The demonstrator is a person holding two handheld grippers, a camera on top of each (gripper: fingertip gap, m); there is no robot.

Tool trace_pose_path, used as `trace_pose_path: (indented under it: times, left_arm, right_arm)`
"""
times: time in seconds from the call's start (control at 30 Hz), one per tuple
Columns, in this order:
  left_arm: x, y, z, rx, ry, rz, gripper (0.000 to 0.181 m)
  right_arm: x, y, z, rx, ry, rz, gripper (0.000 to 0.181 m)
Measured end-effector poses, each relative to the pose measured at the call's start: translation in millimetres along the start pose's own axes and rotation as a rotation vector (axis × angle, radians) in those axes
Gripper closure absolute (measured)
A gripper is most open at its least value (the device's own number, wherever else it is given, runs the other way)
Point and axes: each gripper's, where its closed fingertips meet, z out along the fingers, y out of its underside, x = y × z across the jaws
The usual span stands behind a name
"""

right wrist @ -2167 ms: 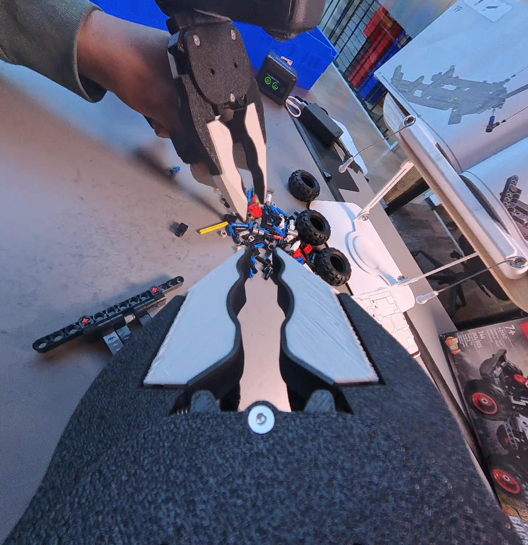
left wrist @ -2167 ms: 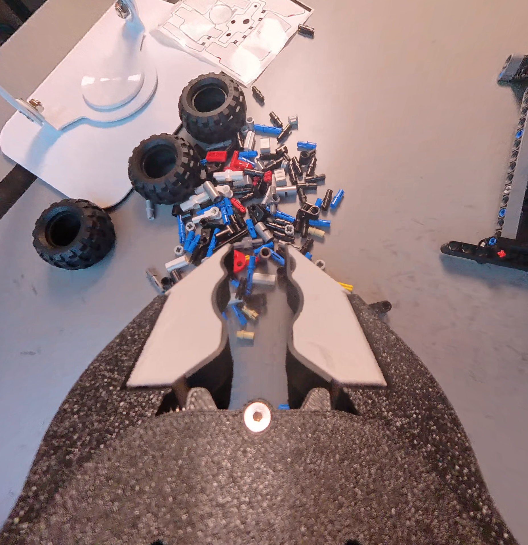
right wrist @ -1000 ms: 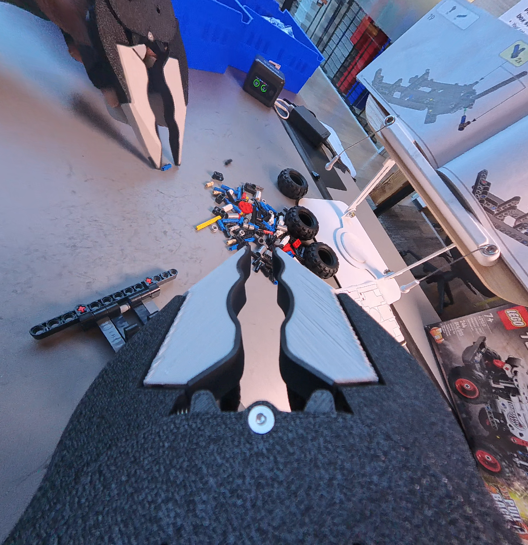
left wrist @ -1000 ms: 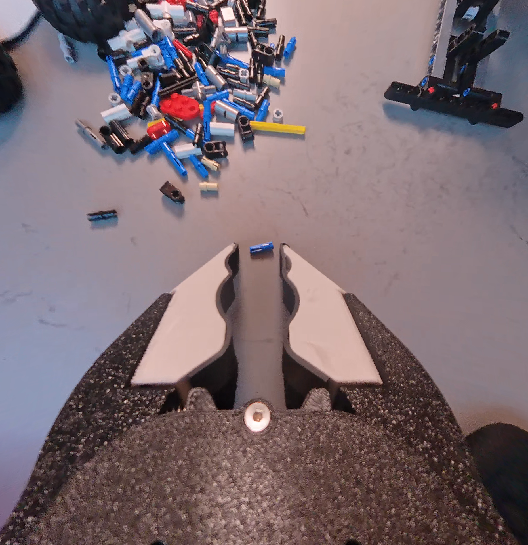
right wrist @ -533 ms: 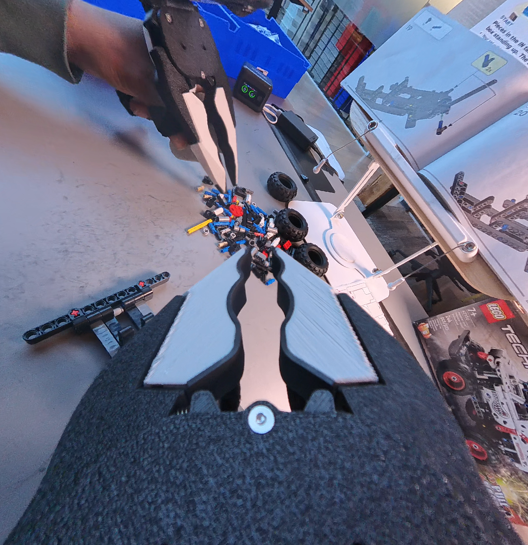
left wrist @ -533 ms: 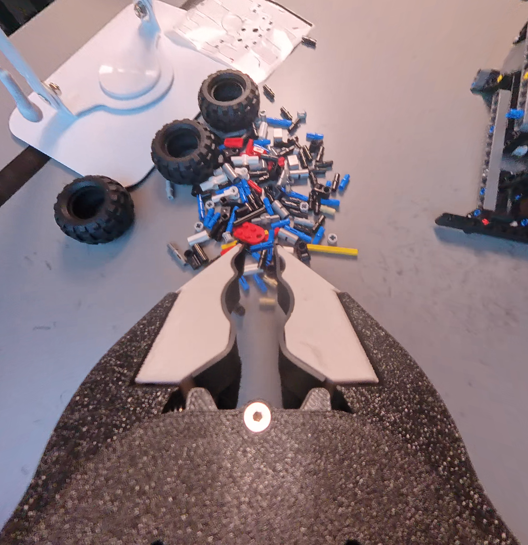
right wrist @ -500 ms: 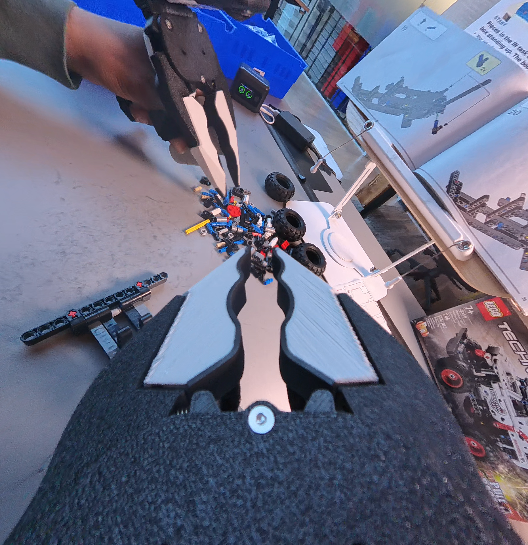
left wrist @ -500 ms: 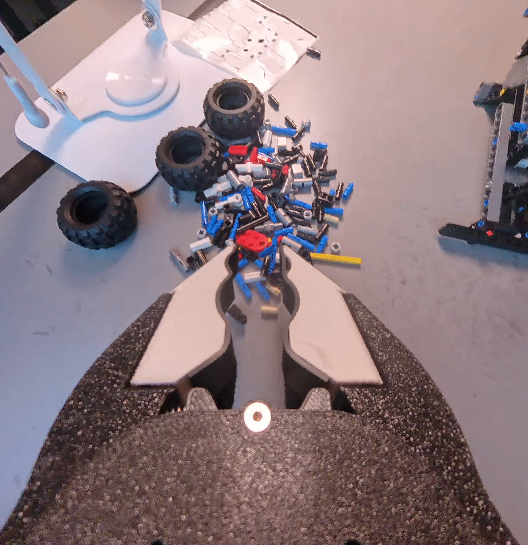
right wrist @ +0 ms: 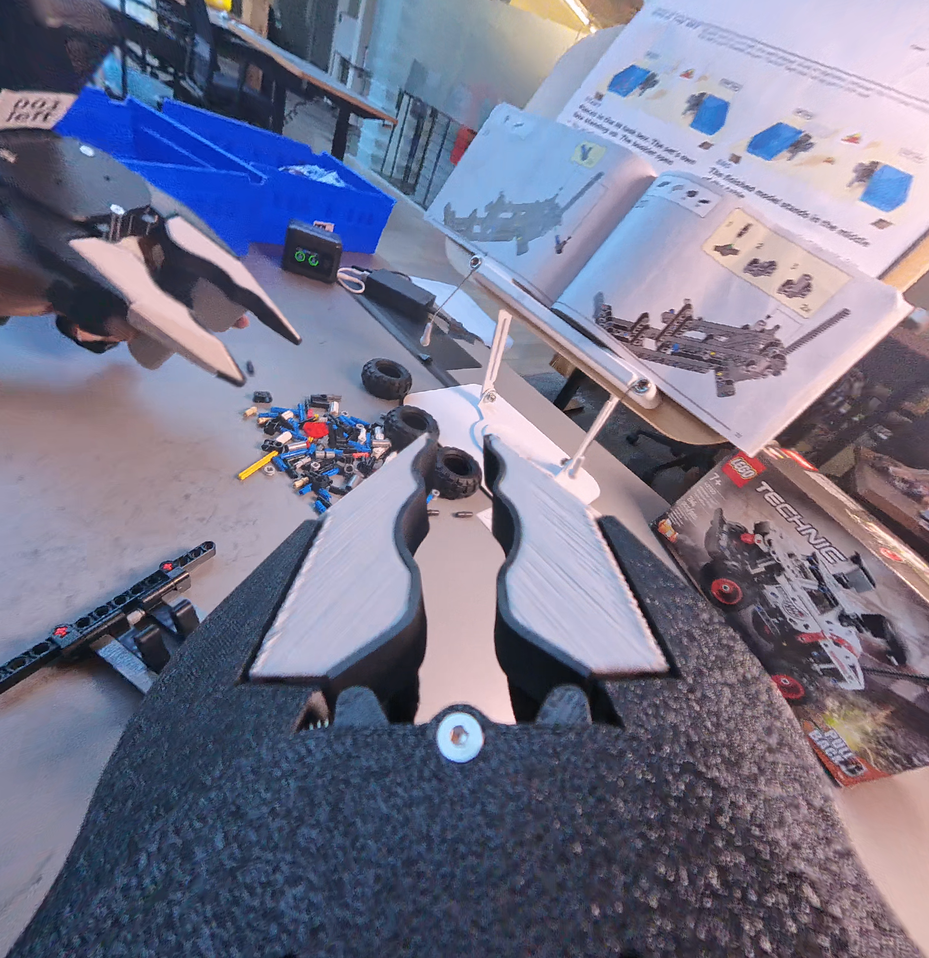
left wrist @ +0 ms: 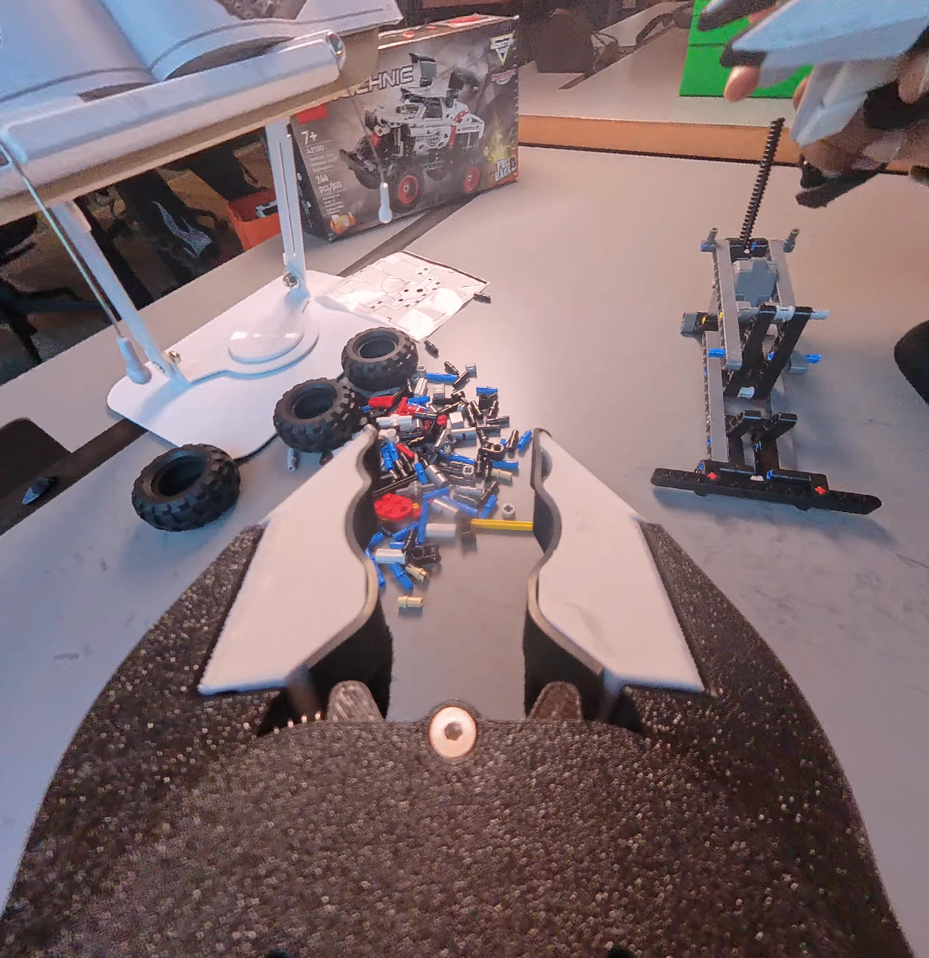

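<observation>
A pile of small blue, black, grey and red building pins and connectors (left wrist: 441, 466) lies on the grey table (left wrist: 581, 321). My left gripper (left wrist: 452, 438) hovers over the pile's near edge, wide open and empty; it also shows in the right wrist view (right wrist: 267, 360), raised left of the pile (right wrist: 317, 448). My right gripper (right wrist: 457, 440) has a narrow gap between its fingers and holds nothing. It points past a black tyre (right wrist: 457, 473) at the white stand base (right wrist: 503, 420). A partly built grey and black frame (left wrist: 747, 363) stands to the right.
Three black tyres (left wrist: 379, 357) (left wrist: 314, 414) (left wrist: 184, 484) lie left of the pile. A white book stand (left wrist: 218, 373) holds an open booklet (right wrist: 659, 269). The kit box (left wrist: 405, 129), a sticker sheet (left wrist: 405, 293), blue bins (right wrist: 234, 181) and a small black device (right wrist: 312, 254) ring the table. The gap from one gripper's tips to the other's is roughly 20 cm.
My left gripper has lifted, tilted up from the pile and opened much wider. My right gripper has risen and swung right, from the pile toward the tyres and stand.
</observation>
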Motion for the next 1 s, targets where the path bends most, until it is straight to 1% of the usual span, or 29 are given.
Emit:
trace_pose_path:
  times: [0.07,0.17,0.23,0.3,0.37,0.43,0.53,0.6,0.67,0.77,0.87,1.0]
  left_arm:
    - [7,-2,0,0.013,-0.003,0.035,0.116]
    - [18,-9,-1,0.032,0.017,0.052,0.110]
    - [26,-11,-2,0.027,0.046,0.040,0.110]
    - [33,-12,-3,0.026,0.071,0.038,0.110]
    - [40,-13,-3,0.025,0.093,0.039,0.110]
    - [45,-12,-3,0.018,0.113,0.043,0.111]
    - [50,-9,-1,0.000,0.128,0.052,0.114]
    - [51,-5,1,-0.018,0.127,0.060,0.114]
    - [52,-3,1,-0.027,0.129,0.066,0.114]
    - [54,-3,-1,-0.026,0.128,0.069,0.116]
    - [57,-1,-3,-0.029,0.139,0.063,0.117]
    - [64,3,-2,-0.041,0.165,0.054,0.117]
  right_arm:
    - [5,-1,-11,0.012,-0.014,0.031,0.161]
    - [-6,13,-28,-0.072,-0.104,0.021,0.151]
    - [-19,23,-43,-0.126,-0.168,-0.002,0.149]
    - [-39,34,-57,-0.188,-0.265,0.009,0.148]
    - [-53,47,-67,-0.253,-0.298,-0.015,0.148]
    - [-65,58,-70,-0.309,-0.303,-0.041,0.148]
    - [-83,69,-62,-0.354,-0.294,-0.062,0.149]
    - [-86,79,-51,-0.404,-0.263,-0.070,0.158]
    - [-94,81,-41,-0.420,-0.279,-0.061,0.173]
    - [-99,77,-33,-0.426,-0.292,-0.077,0.176]
    - [-112,69,-24,-0.389,-0.315,-0.095,0.177]
    - [-125,60,-7,-0.343,-0.252,-0.087,0.177]
